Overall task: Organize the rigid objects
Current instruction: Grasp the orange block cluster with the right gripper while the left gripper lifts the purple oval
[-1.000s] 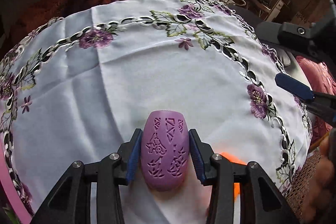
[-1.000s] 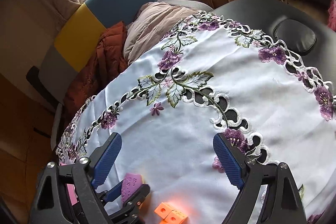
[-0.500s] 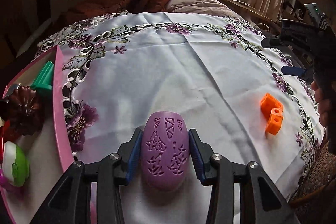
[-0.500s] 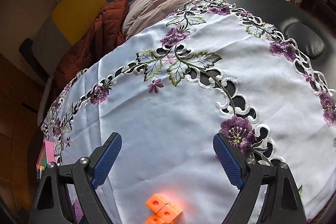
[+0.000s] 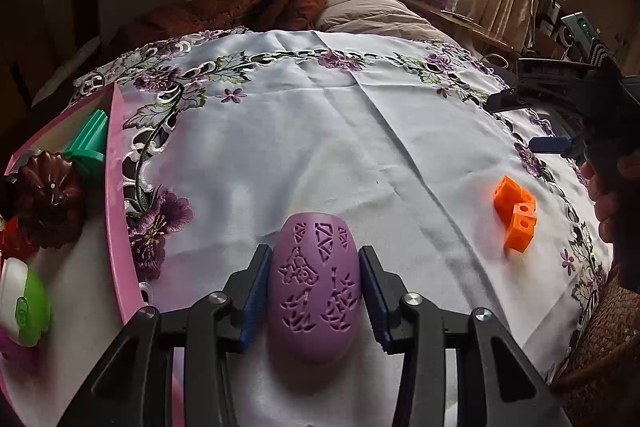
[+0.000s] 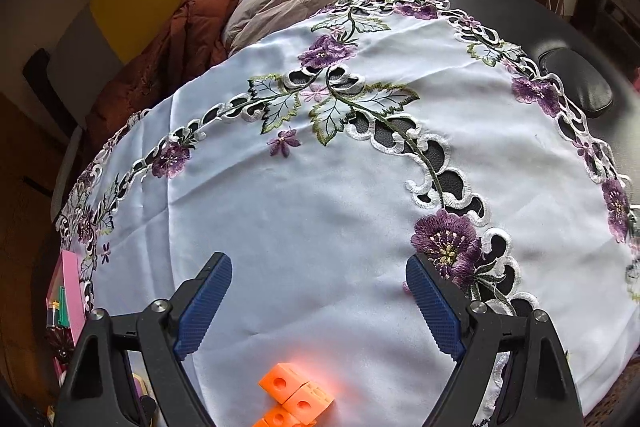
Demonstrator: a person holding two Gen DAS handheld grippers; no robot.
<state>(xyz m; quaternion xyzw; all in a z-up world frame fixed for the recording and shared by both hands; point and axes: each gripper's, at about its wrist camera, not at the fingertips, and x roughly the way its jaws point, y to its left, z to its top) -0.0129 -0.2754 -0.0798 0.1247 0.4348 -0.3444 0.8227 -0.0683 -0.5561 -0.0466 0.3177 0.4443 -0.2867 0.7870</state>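
Purple carved shell (image 5: pixel 314 287) clamped lengthwise in left tongs (image 5: pixel 314 291), pink tray (image 5: pixel 116 211) immediately left; right tongs (image 6: pixel 318 303) wide open, empty.

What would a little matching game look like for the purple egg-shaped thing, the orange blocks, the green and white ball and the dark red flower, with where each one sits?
Things:
1. purple egg
2. orange blocks
3. green and white ball
4. dark red flower

Places:
A. in the pink tray, near corner
B. loose on the white tablecloth, to the right
C. gripped between the fingers of the left gripper
D. in the pink tray, beside a green piece

Pairs: 1-C, 2-B, 3-A, 4-D
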